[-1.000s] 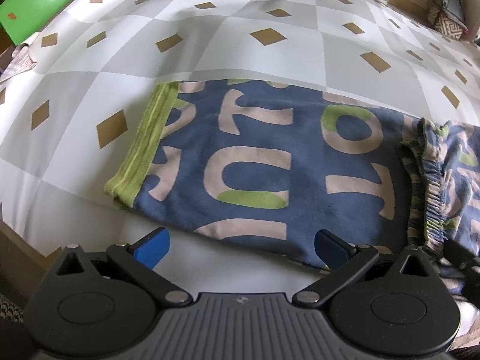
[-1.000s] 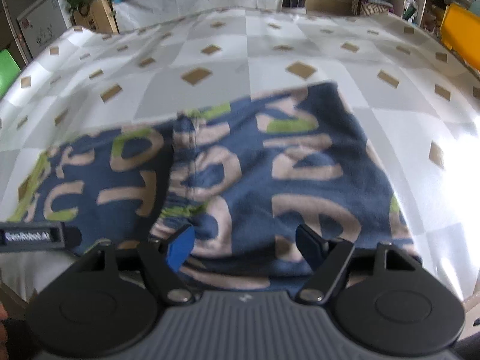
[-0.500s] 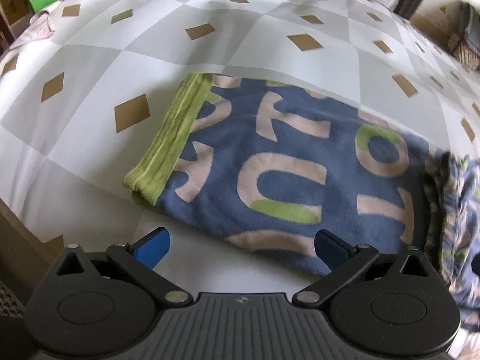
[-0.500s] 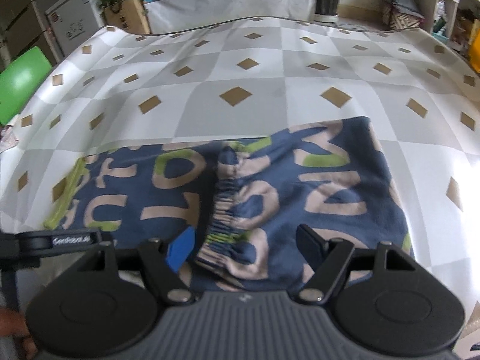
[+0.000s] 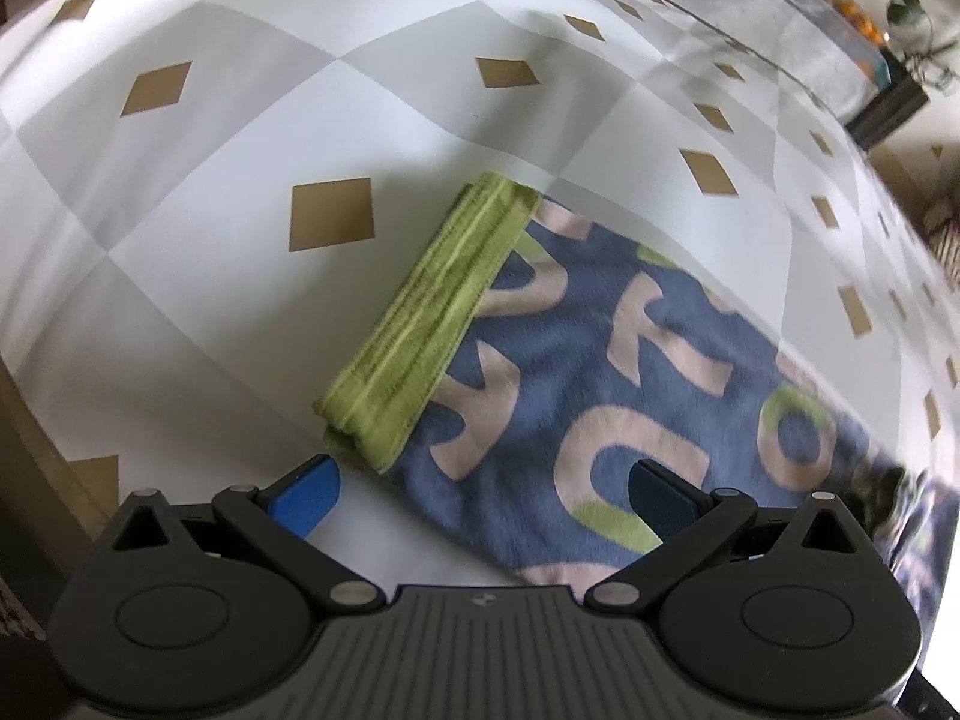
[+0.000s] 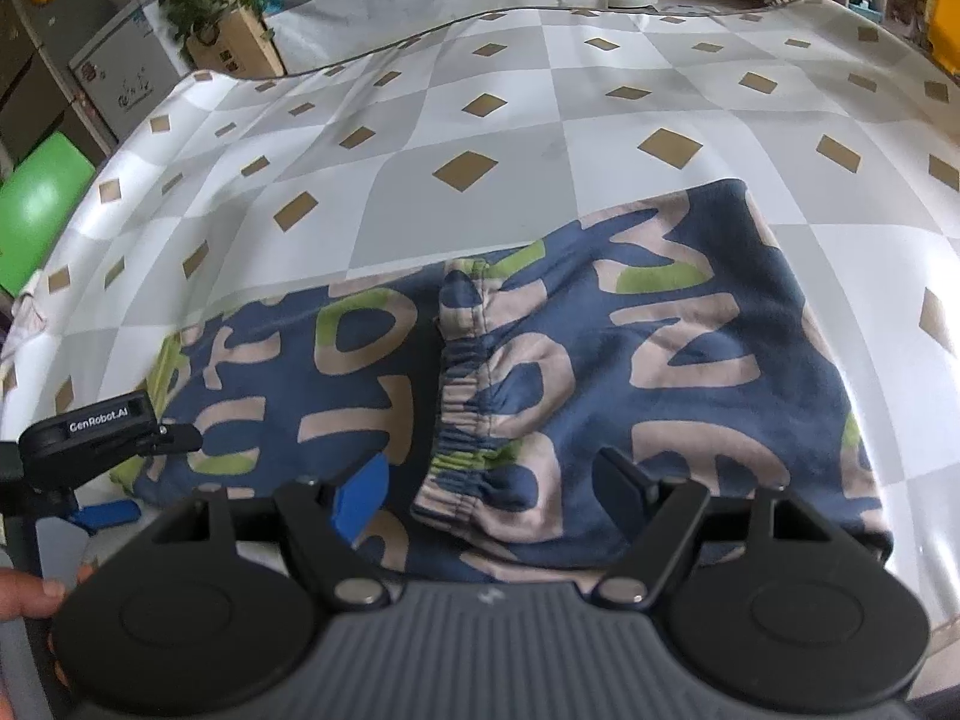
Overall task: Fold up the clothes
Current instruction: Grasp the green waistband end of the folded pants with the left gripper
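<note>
A pair of blue trousers (image 6: pixel 690 360) printed with beige and green letters lies on the checked tablecloth, its upper half folded over the legs. The elastic waistband (image 6: pixel 465 396) runs down the middle of the right wrist view. The green ankle cuff (image 5: pixel 432 318) ends the legs (image 5: pixel 600 396) in the left wrist view. My left gripper (image 5: pixel 480 489) hovers open over the near corner by the cuff, its jaws empty. My right gripper (image 6: pixel 489 480) stands open above the waistband's near end, holding nothing. The left gripper (image 6: pixel 105 510) also shows low on the left in the right wrist view.
The checked tablecloth (image 6: pixel 540 138) with brown diamonds stretches far beyond the trousers. A green chair (image 6: pixel 36 210) stands off the table's left side. A plant on a box (image 6: pixel 222 18) and a small fridge (image 6: pixel 132 78) stand behind. A person's fingers (image 6: pixel 24 591) hold the left gripper.
My left gripper has slid left along the trouser legs toward the green cuff and rolled. The right view now looks from higher and shows the waistband and the left gripper.
</note>
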A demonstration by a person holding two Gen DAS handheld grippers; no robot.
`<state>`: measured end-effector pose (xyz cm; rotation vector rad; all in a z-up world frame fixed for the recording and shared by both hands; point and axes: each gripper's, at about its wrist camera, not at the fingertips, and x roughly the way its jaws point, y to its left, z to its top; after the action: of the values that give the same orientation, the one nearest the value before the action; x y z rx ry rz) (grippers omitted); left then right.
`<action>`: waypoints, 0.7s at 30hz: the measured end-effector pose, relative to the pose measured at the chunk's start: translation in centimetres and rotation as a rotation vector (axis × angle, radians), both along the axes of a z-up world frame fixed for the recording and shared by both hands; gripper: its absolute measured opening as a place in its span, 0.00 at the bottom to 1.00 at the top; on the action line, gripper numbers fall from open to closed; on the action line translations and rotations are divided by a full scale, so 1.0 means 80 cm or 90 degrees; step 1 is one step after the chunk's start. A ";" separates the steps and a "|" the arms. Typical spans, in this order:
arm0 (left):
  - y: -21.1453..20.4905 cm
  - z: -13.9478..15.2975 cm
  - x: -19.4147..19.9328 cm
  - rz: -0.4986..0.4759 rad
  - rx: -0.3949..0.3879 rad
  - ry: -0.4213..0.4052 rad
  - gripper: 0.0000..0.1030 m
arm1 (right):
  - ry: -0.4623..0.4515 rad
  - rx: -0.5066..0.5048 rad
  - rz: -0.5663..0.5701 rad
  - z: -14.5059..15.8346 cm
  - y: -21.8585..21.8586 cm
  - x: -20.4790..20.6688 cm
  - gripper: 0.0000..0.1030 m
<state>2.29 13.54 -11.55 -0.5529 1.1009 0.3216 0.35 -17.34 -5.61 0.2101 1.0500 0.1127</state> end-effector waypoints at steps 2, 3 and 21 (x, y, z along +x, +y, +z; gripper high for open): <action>0.006 -0.001 0.000 0.013 -0.014 -0.007 1.00 | 0.000 0.009 -0.006 0.001 -0.001 0.002 0.71; 0.009 -0.002 0.000 0.018 -0.019 -0.011 1.00 | 0.000 0.012 -0.008 0.001 -0.001 0.002 0.71; 0.024 0.004 -0.002 0.041 -0.112 -0.113 0.46 | 0.013 0.025 -0.028 -0.008 0.003 0.010 0.71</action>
<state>2.09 15.43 -11.25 -0.7598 0.9459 0.2286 1.18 -17.08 -6.26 0.2700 1.0629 0.0909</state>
